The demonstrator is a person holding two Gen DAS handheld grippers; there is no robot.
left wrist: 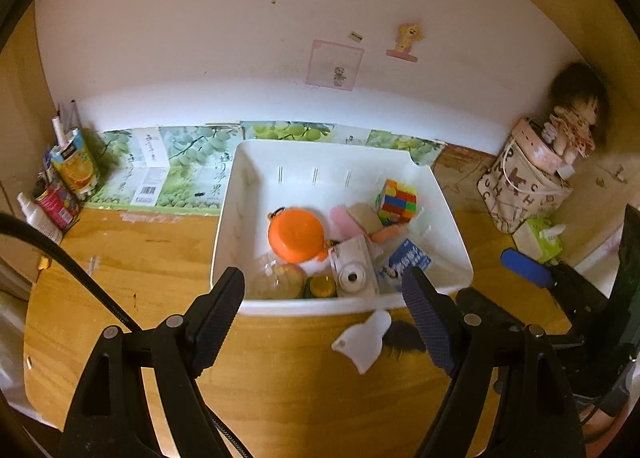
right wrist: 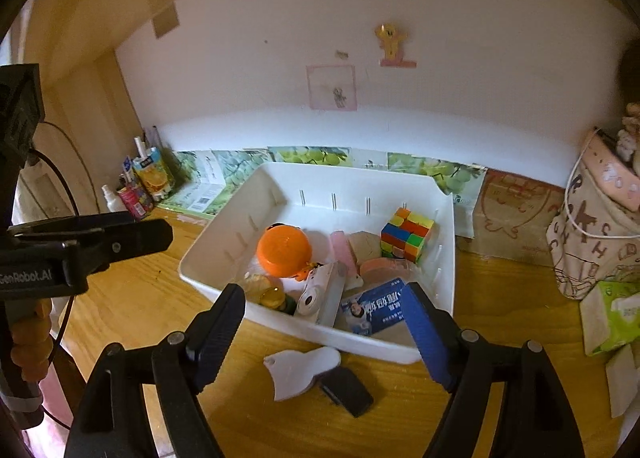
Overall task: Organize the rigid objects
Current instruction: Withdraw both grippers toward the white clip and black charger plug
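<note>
White wall (left wrist: 200, 37) with stickers behind wooden desk (left wrist: 140, 278). White bin (left wrist: 256, 193) mid-desk holds Rubik's cube (left wrist: 396, 197), orange round case (left wrist: 295, 234), white camera (left wrist: 354, 270). White flat piece (right wrist: 300, 372) and black piece (right wrist: 347, 389) lie on desk, touching. Left gripper (left wrist: 324, 322), right gripper (right wrist: 326, 332) released, empty.

bin (left wrist: 256, 177) wht | cube (left wrist: 397, 201) multicolour | round case (left wrist: 296, 234) orng | camera (left wrist: 354, 270) wht | table (left wrist: 160, 258) yellow wood
</note>
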